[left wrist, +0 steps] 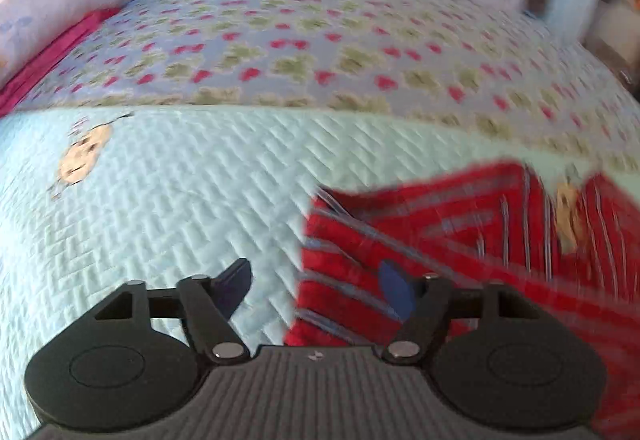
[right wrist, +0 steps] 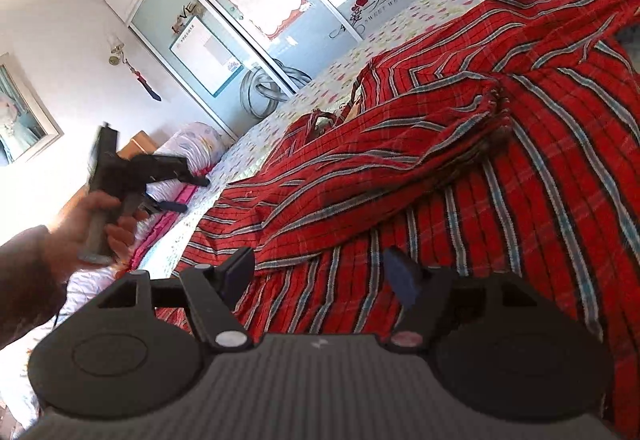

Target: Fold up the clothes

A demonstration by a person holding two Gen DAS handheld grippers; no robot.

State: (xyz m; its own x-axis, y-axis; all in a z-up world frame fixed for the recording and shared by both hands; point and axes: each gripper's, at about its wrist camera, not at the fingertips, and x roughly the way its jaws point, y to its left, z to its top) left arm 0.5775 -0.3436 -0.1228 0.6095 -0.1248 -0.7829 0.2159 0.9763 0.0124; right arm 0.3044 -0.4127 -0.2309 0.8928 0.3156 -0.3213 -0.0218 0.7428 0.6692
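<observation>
1. Red striped garment (right wrist: 460, 168) lies spread and rumpled on the bed (left wrist: 280, 52), over a pale quilt (left wrist: 180, 180).
2. Left claw (left wrist: 316, 280) released, above the garment's edge, nothing between the fingers.
3. Right claw (right wrist: 320, 272) released, empty, above the garment.

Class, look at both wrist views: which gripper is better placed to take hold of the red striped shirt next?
Right, probably. The right gripper hangs open just over the red striped shirt; the left gripper is held up beyond its edge.

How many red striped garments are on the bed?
1: the red striped garment lies spread and partly folded across the bed. More could hide under it.
</observation>
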